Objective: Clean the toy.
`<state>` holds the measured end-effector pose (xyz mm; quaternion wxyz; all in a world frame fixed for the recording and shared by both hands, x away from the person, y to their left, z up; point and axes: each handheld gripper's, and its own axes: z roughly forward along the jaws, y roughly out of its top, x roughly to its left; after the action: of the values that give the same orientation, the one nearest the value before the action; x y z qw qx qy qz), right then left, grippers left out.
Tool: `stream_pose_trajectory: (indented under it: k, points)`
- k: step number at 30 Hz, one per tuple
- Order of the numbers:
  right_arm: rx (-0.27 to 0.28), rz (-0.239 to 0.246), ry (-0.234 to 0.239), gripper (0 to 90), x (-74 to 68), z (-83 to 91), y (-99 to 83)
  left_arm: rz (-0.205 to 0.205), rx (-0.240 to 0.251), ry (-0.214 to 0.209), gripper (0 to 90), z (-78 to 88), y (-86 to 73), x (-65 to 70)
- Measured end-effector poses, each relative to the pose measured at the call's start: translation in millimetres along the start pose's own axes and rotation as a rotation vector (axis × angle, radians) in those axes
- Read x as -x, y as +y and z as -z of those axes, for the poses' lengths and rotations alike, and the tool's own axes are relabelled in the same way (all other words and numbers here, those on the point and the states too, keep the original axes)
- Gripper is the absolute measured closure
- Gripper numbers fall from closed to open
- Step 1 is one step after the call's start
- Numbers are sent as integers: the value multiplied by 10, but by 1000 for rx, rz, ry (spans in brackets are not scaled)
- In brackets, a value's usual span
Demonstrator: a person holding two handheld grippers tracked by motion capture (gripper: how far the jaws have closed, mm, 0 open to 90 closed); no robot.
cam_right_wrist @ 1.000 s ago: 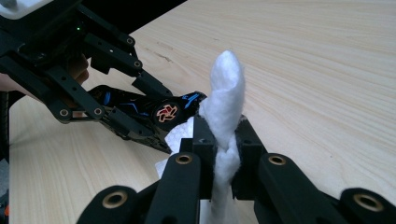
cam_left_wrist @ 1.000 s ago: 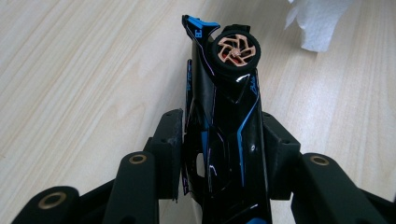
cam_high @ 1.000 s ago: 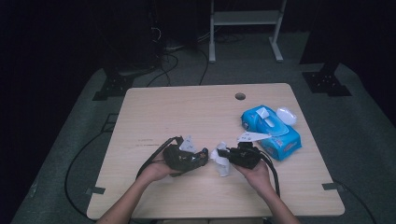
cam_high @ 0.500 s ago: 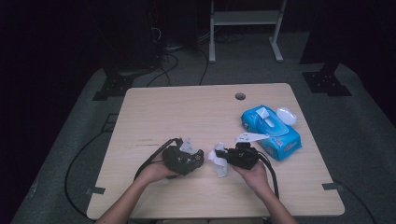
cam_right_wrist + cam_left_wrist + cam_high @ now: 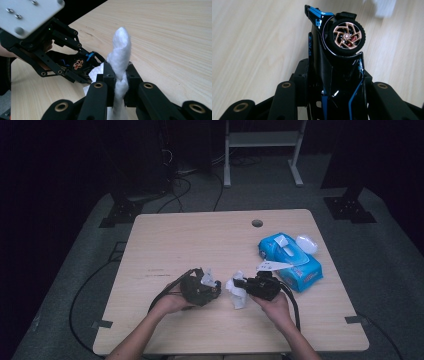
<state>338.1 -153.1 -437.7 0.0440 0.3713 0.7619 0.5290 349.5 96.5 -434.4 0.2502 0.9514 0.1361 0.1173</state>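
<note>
Black jaws of the left hand-held gripper point(image 5: 332, 100), having just been closing, are clamping a black-and-blue toy car point(image 5: 337, 50) above the table point(image 5: 200, 240). Just beside it, the right hand-held gripper point(image 5: 119, 80) is pinching a twisted white wipe point(image 5: 121, 50), with the blue wipes pack point(image 5: 290, 260) lying near.

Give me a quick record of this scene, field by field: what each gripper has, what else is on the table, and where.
left gripper: fingers have just been closing, gripping a black and blue toy car
right gripper: shut on a twisted white wipe
spacing: the two grippers face each other near the front middle of the table
other item: blue wipes pack, lid open, at the right
</note>
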Motion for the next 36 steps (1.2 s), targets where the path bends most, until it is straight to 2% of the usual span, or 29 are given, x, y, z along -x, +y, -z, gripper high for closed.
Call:
stream_pose_trajectory:
  k: [1,4,8,10,13,15,20,25,28,31,33,35,36]
  points:
    - [4,-2,3,820,-1,9,6,12,48,-2,573,37,9,4]
    - [25,3,20,820,-45,45,51,14,117,4,573,92,32,20]
    - [86,20,86,820,-198,140,195,27,235,-1,573,154,74,83]
    - [105,36,113,821,-289,152,261,30,279,-5,573,172,105,122]
    - [107,64,121,820,-383,121,307,35,334,-4,574,182,129,173]
    - [113,79,104,821,-392,121,313,47,355,-5,573,180,116,180]
    - [115,62,89,821,-347,127,297,60,379,-14,574,155,85,174]
    - [122,77,89,821,-401,112,320,78,421,-18,573,150,53,164]
    - [122,80,78,821,-376,109,328,79,420,-13,573,168,38,155]
    - [111,92,23,821,-302,115,305,89,430,-20,573,164,12,147]
    - [108,70,20,821,-253,117,280,88,422,-20,573,145,7,154]
    - [101,76,11,822,-264,114,273,86,420,-25,573,125,11,160]
    - [105,70,26,822,-284,115,281,84,419,-25,573,118,19,169]
